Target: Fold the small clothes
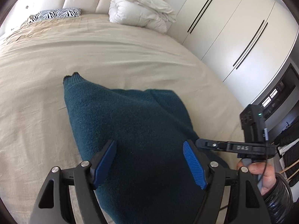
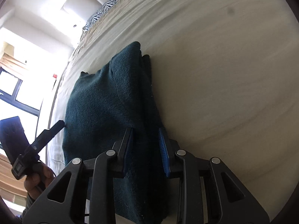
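sweater (image 1: 130, 123): folded, flat on bed (image 1: 112, 52) | left gripper (image 1: 149, 160): jaws apart above it | right gripper (image 2: 145, 149): jaws parted, unclamped, straddling right edge | risk: snagged knit could undo fold

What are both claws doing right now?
Left claw: open wide over the teal sweater, holding nothing.
Right claw: partly open, astride the sweater's folded edge, pads not visibly pressing.

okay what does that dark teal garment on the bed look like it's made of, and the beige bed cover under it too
The dark teal knitted garment looks like wool or a wool-like knit: fuzzy matte surface, ribbed cuff at its far corner. The exact fibre can't be told. The beige bed cover looks like woven cotton or linen, matte, with fine creases.
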Available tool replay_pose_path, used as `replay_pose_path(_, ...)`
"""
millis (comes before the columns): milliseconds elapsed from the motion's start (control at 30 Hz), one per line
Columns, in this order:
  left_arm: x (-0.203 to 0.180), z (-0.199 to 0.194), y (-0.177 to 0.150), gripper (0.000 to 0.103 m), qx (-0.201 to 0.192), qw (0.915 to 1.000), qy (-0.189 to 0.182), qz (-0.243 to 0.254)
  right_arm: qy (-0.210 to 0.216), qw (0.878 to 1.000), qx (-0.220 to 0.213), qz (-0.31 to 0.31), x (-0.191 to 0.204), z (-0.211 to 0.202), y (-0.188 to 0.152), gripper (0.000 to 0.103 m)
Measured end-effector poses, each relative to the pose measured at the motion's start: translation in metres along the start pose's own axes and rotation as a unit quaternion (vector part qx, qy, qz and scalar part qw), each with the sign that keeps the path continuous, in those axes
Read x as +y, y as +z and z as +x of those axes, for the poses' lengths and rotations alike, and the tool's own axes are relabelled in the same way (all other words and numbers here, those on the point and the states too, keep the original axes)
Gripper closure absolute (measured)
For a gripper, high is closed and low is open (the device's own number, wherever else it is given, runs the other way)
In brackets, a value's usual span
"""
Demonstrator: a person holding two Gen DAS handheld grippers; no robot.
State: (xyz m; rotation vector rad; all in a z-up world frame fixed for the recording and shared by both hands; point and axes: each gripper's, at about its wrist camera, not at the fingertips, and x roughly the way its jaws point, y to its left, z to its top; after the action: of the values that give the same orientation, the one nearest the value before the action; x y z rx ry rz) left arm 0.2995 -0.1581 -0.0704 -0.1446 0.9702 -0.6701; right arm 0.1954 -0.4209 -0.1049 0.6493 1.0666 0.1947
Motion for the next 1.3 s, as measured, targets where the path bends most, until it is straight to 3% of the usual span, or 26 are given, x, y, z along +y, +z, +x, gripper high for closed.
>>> replay_pose_path(100,0.012,0.022,0.000,0.029,0.016,0.9999,0.002,-0.004,-0.010,1.000,-0.016,-0.022,0.008,-0.006,-0.003,0.078)
replay_pose_path(233,0.011,0.017,0.004,0.031,0.018,0.9998,0.007,0.003,-0.019,0.998,-0.042,-0.033,0.019,-0.024,0.002,0.078)
replay_pose_path(367,0.019,-0.003,0.024,0.033,-0.027,0.9993,-0.002,-0.024,0.025,0.996,-0.066,-0.051,0.040,-0.038,0.010,0.078)
replay_pose_path(467,0.025,0.012,0.038,0.033,-0.012,0.9996,0.022,-0.013,0.025,0.996,-0.053,-0.069,0.057,-0.024,0.025,0.078)
replay_pose_path(533,0.032,0.032,0.033,0.034,0.012,0.9995,0.024,-0.017,0.034,0.995,-0.047,-0.077,0.063,-0.014,0.032,0.075)
replay_pose_path(633,0.022,0.041,0.018,0.033,-0.013,0.9977,0.058,0.033,0.010,0.998,-0.015,-0.067,0.057,0.016,0.033,0.076)
replay_pose_path(700,0.017,0.044,0.012,0.032,-0.021,0.9955,0.076,0.053,0.014,0.997,-0.022,-0.079,0.052,0.027,0.029,0.076)
replay_pose_path(800,0.021,0.032,0.013,0.032,-0.029,0.9971,0.061,0.035,0.031,0.996,-0.034,-0.076,0.047,0.025,0.025,0.076)
replay_pose_path(900,0.022,0.002,0.006,0.033,-0.061,0.9974,0.039,0.005,0.034,0.996,-0.044,-0.075,0.051,0.003,0.018,0.075)
replay_pose_path(967,0.020,0.001,-0.004,0.033,-0.058,0.9973,0.043,0.014,0.050,0.993,-0.056,-0.091,0.055,-0.014,0.008,0.075)
replay_pose_path(1033,0.013,0.020,-0.009,0.033,-0.034,0.9970,0.056,0.042,0.033,0.994,-0.043,-0.099,0.054,-0.012,-0.002,0.070)
replay_pose_path(1067,0.009,0.021,-0.011,0.033,-0.040,0.9957,0.063,0.055,0.014,0.994,-0.027,-0.102,0.051,-0.004,-0.006,0.070)
replay_pose_path(1167,0.007,0.002,-0.006,0.033,-0.055,0.9970,0.046,0.029,0.005,0.994,-0.034,-0.106,0.051,-0.009,-0.018,0.068)
replay_pose_path(1267,0.007,-0.036,-0.007,0.025,-0.114,0.9918,0.051,0.023,0.019,0.994,-0.054,-0.095,0.057,-0.029,-0.012,0.044)
replay_pose_path(1300,0.010,-0.045,-0.009,0.014,-0.130,0.9891,0.066,0.020,0.011,0.993,-0.071,-0.097,0.059,-0.038,-0.010,0.036)
